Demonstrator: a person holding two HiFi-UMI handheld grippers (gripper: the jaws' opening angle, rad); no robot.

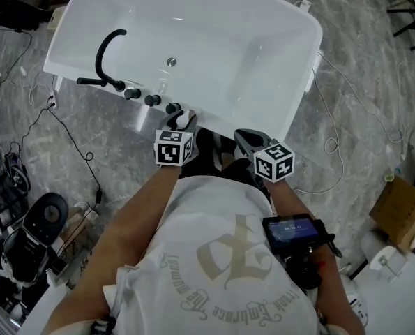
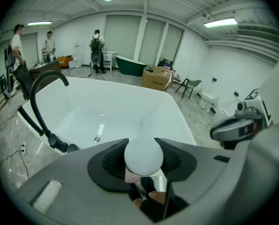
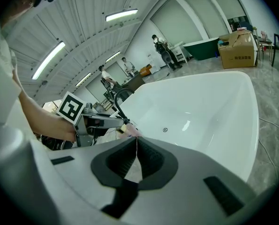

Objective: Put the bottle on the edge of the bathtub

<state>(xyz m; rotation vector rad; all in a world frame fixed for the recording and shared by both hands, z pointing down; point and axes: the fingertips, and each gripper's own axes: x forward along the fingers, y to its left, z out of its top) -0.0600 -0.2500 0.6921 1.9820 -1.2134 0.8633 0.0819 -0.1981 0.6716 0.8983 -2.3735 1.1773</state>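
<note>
A bottle with a round white cap [image 1: 184, 119] stands upright at the near rim of the white bathtub [image 1: 310, 54], right of the black knobs. My left gripper [image 1: 182, 125] is shut on it: in the left gripper view the cap [image 2: 144, 156] sits between both pads, with the tub basin [image 2: 130, 107] beyond. Whether the bottle's base rests on the rim is hidden. My right gripper [image 1: 243, 139] hovers just right of it over the same rim, shut and empty; its tips meet [image 3: 137, 142] in the right gripper view.
A black curved faucet [image 1: 106, 51] and three black knobs [image 1: 151, 100] line the tub's near-left rim. Cables trail over the marble floor on both sides. A cardboard box [image 1: 402, 211] sits right, dark equipment [image 1: 40, 222] left. People stand far off [image 2: 97, 50].
</note>
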